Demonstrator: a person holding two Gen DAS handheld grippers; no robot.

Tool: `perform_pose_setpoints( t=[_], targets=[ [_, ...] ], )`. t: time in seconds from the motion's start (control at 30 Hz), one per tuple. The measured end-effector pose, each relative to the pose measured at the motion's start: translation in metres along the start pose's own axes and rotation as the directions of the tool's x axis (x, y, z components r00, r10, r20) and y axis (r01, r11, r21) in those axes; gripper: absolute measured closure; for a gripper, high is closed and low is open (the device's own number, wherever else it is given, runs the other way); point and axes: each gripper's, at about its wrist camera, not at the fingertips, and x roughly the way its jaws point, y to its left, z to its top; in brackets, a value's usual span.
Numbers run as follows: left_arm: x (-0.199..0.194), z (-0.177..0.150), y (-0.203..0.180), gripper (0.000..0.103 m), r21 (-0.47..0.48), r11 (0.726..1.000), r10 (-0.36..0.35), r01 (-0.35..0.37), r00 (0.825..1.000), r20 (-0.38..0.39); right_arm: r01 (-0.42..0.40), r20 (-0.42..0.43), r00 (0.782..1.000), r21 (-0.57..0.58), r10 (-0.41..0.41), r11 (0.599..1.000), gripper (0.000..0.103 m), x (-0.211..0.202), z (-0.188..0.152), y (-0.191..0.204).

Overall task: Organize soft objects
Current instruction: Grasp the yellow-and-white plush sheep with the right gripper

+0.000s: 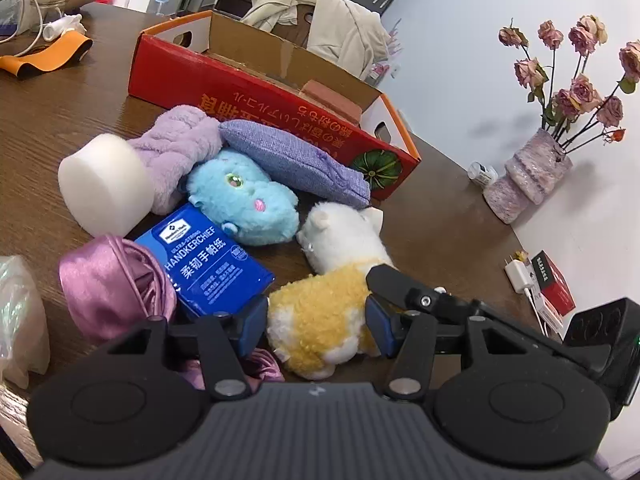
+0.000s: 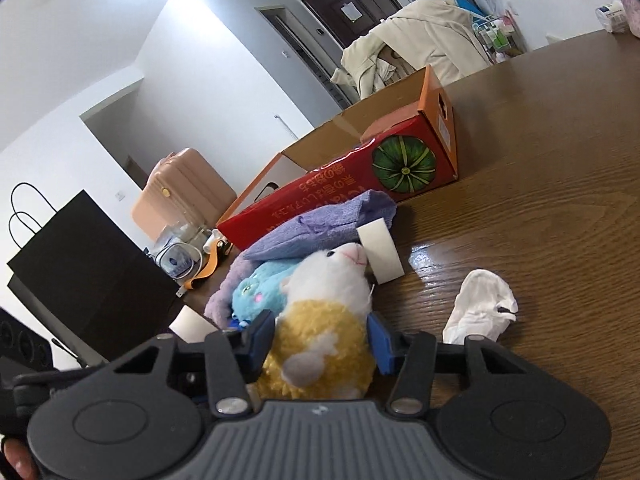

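Observation:
A yellow-and-white plush hamster (image 1: pixel 320 312) (image 2: pixel 320 332) lies on the brown table, in front of a pile of soft things. My left gripper (image 1: pixel 316 324) is shut on its yellow body, a blue pad pressing each side. My right gripper (image 2: pixel 322 340) is shut on the same plush from another side; one of its black fingers (image 1: pixel 394 280) shows at the plush in the left wrist view. Behind lie a blue plush (image 1: pixel 244 196) (image 2: pixel 260 288), a purple pouch (image 1: pixel 292 156) (image 2: pixel 320 220) and an open red cardboard box (image 1: pixel 240 88) (image 2: pixel 320 196).
Around the pile: a white foam block (image 1: pixel 104 184), lilac towel (image 1: pixel 180 148), blue handkerchief pack (image 1: pixel 208 260), pink satin cloth (image 1: pixel 108 284). A white sock (image 2: pixel 480 308) lies to the right. A vase of dried roses (image 1: pixel 528 176) and a charger (image 1: pixel 520 276) stand by the wall. A black bag (image 2: pixel 88 272) stands left.

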Motion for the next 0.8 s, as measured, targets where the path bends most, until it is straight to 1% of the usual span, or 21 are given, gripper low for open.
perform_pose_setpoints(
  t=[0.07, 0.17, 0.27, 0.43, 0.57, 0.6, 0.63, 0.67, 0.7, 0.73, 0.77, 0.8],
  targets=[
    [-0.001, 0.001, -0.005, 0.049, 0.013, 1.000, 0.009, -0.009, 1.000, 0.007, -0.009, -0.002, 1.000, 0.004, 0.009, 1.000, 0.055, 0.000, 0.001, -0.001],
    [-0.006, 0.002, -0.009, 0.049, 0.022, 1.000, -0.007, 0.007, 1.000, 0.019, -0.014, -0.006, 1.000, -0.010, 0.014, 1.000, 0.055, 0.000, 0.001, 0.001],
    [-0.015, 0.004, -0.013, 0.049, 0.043, 0.999, -0.028, 0.026, 0.999, 0.044, -0.022, 0.012, 1.000, -0.026, 0.023, 0.999, 0.056, -0.005, 0.001, 0.004],
    [-0.038, 0.012, -0.016, 0.049, 0.088, 0.991, -0.113, 0.105, 0.990, 0.087, -0.043, 0.054, 0.998, -0.043, 0.045, 0.998, 0.057, -0.022, 0.005, 0.016],
    [-0.054, 0.036, -0.022, 0.049, 0.119, 0.974, -0.208, 0.193, 0.969, 0.132, -0.032, 0.121, 0.992, -0.036, 0.037, 0.999, 0.058, -0.042, 0.011, 0.035],
    [-0.055, 0.043, -0.024, 0.057, 0.131, 0.966, -0.240, 0.222, 0.961, 0.138, -0.028, 0.138, 0.990, -0.026, 0.031, 0.999, 0.058, -0.046, 0.015, 0.039],
    [-0.055, 0.053, -0.025, 0.064, 0.143, 0.947, -0.307, 0.288, 0.943, 0.131, -0.020, 0.158, 0.987, -0.024, 0.023, 1.000, 0.058, -0.049, 0.019, 0.044],
    [-0.051, 0.062, -0.026, 0.071, 0.138, 0.917, -0.389, 0.374, 0.915, 0.103, -0.012, 0.174, 0.985, -0.024, 0.017, 1.000, 0.060, -0.052, 0.024, 0.048],
    [-0.048, 0.070, -0.029, 0.064, 0.124, 0.902, -0.425, 0.413, 0.900, 0.095, -0.018, 0.179, 0.984, -0.026, 0.022, 0.999, 0.061, -0.052, 0.031, 0.052],
    [-0.042, 0.078, -0.033, 0.064, 0.139, 0.896, -0.437, 0.421, 0.893, 0.107, -0.044, 0.174, 0.984, -0.026, 0.048, 0.999, 0.065, -0.049, 0.038, 0.056],
    [-0.034, 0.085, -0.036, 0.064, 0.170, 0.893, -0.438, 0.417, 0.891, 0.121, -0.054, 0.184, 0.981, -0.017, 0.056, 0.998, 0.077, -0.048, 0.043, 0.059],
    [-0.025, 0.091, -0.037, 0.066, 0.176, 0.905, -0.412, 0.388, 0.903, 0.122, -0.048, 0.222, 0.974, -0.006, 0.049, 0.999, 0.090, -0.046, 0.050, 0.062]
  ],
)
